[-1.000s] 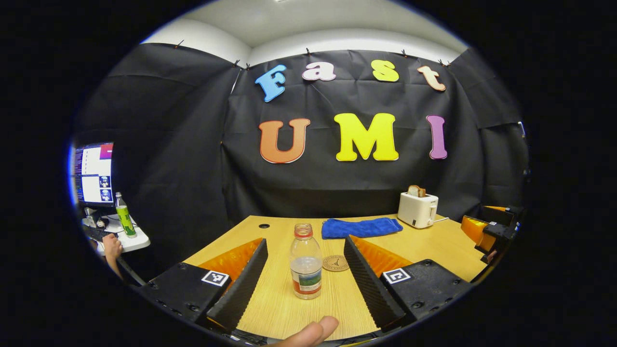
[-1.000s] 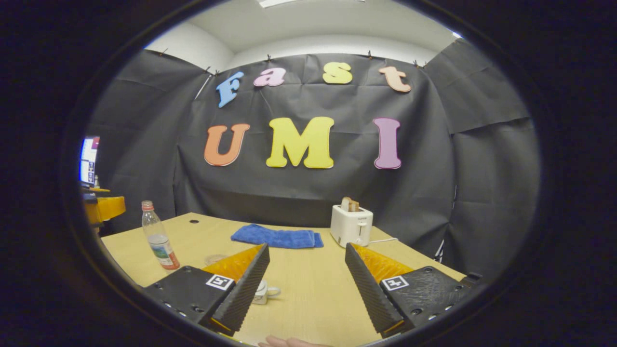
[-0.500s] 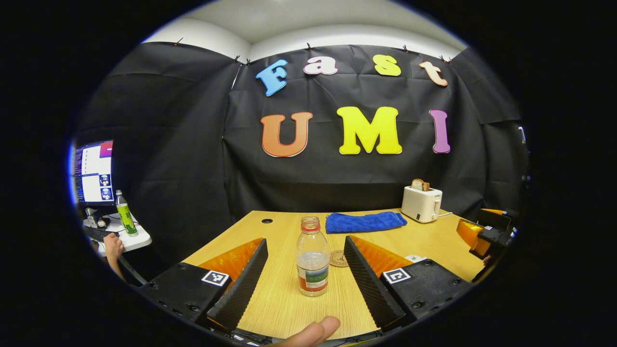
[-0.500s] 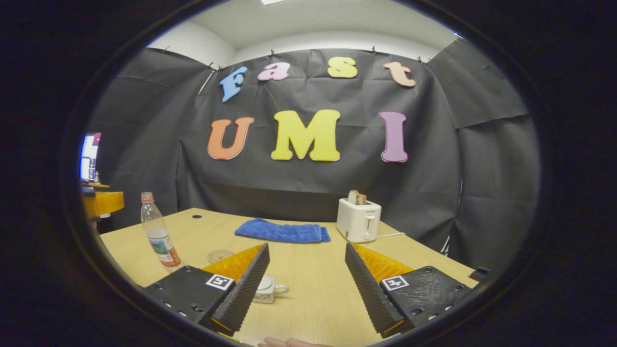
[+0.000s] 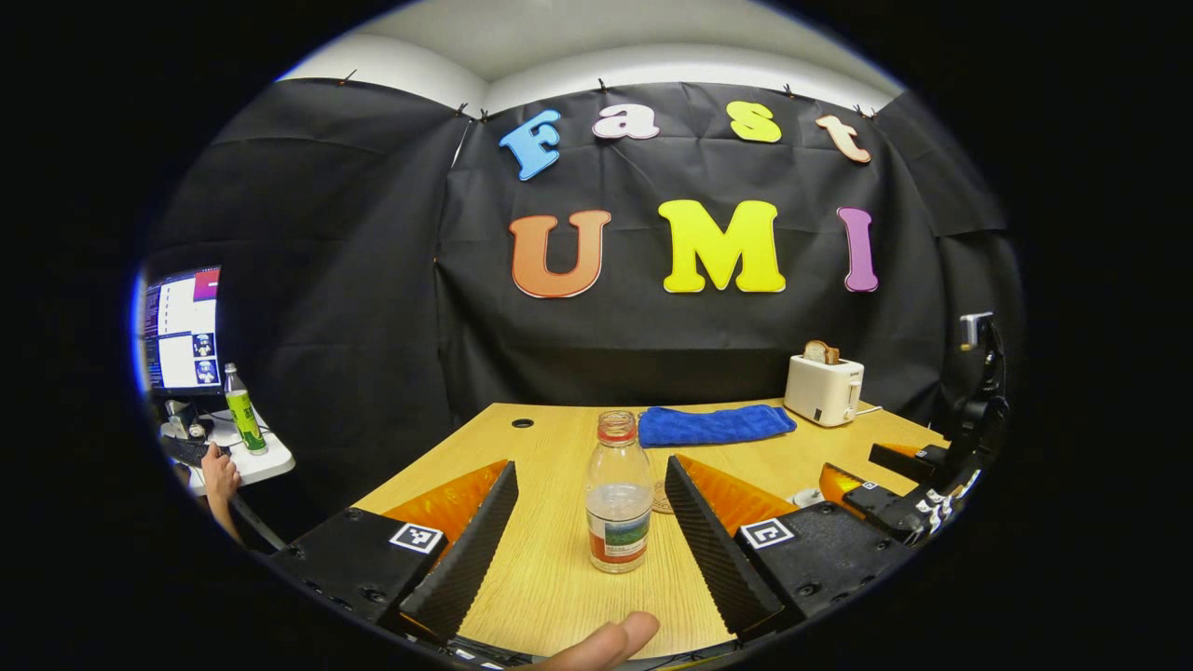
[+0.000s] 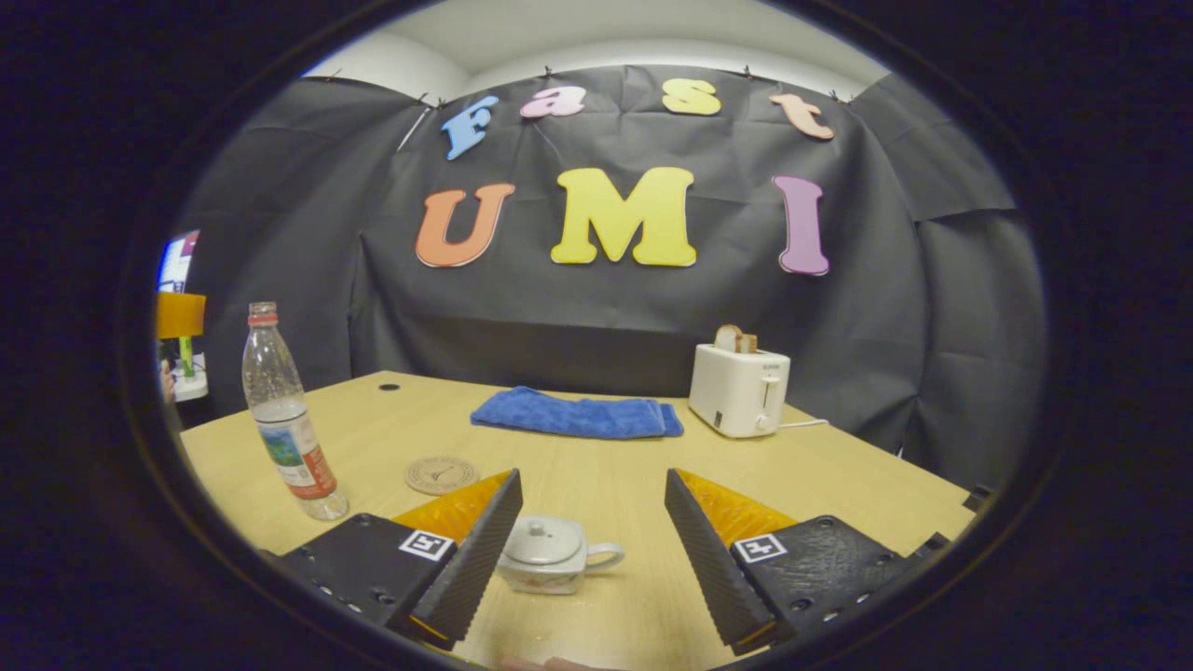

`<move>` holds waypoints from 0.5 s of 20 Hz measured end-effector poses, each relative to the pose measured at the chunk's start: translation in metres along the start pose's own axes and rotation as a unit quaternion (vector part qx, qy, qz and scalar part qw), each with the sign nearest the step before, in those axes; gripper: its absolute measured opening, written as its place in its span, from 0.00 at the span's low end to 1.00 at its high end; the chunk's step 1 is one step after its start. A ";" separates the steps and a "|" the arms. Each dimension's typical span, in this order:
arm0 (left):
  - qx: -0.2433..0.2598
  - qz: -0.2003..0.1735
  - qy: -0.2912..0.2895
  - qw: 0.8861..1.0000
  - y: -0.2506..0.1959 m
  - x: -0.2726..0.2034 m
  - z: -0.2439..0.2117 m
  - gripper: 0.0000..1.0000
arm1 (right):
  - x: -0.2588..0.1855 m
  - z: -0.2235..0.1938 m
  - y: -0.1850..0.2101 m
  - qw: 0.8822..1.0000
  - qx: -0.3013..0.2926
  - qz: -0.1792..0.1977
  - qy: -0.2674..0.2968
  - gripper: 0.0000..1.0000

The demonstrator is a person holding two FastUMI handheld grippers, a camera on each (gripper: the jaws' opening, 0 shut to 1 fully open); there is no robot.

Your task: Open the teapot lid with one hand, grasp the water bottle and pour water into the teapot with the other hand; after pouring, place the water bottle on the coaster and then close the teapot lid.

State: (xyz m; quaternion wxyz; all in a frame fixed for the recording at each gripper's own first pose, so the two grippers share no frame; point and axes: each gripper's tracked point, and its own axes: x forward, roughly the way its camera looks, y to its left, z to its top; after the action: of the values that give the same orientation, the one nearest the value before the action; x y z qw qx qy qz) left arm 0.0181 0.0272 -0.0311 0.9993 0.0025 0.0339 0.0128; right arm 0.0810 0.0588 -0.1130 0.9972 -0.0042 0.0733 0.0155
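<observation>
A clear water bottle (image 5: 618, 494) with a red neck ring and no cap stands on the wooden table (image 5: 550, 596). It is between the fingers of my open left gripper (image 5: 590, 469), nearer the right finger, and neither finger touches it. The round coaster (image 5: 661, 499) peeks out just behind it. In the right gripper view, the small white teapot (image 6: 552, 556) sits with its lid on, low between the fingers of my open right gripper (image 6: 592, 480). The left finger partly hides it. The bottle (image 6: 284, 419) and coaster (image 6: 441, 474) lie to its left.
A blue towel (image 6: 576, 416) and a white toaster (image 6: 739, 391) holding bread sit at the back of the table (image 6: 839, 485). Left of the table is a side desk with a monitor (image 5: 182, 331), a green bottle (image 5: 242, 415) and a person's hand (image 5: 219, 471). The right gripper (image 5: 895, 508) is at the right in the left gripper view.
My left gripper has moved forward, so the bottle now stands between its fingers. My right gripper has dipped and closed in on the teapot, which now shows more fully. Both stayed open.
</observation>
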 end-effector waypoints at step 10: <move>-0.001 0.011 0.004 1.000 0.005 0.008 -0.006 0.99 | 0.026 -0.026 0.028 0.999 -0.002 0.020 0.045 0.29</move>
State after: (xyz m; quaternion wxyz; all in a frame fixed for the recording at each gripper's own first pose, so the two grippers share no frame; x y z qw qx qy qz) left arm 0.0257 0.0323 -0.0379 0.9990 0.0021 0.0380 0.0240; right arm 0.1022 0.0878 -0.1424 0.9923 -0.0053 0.1187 0.0350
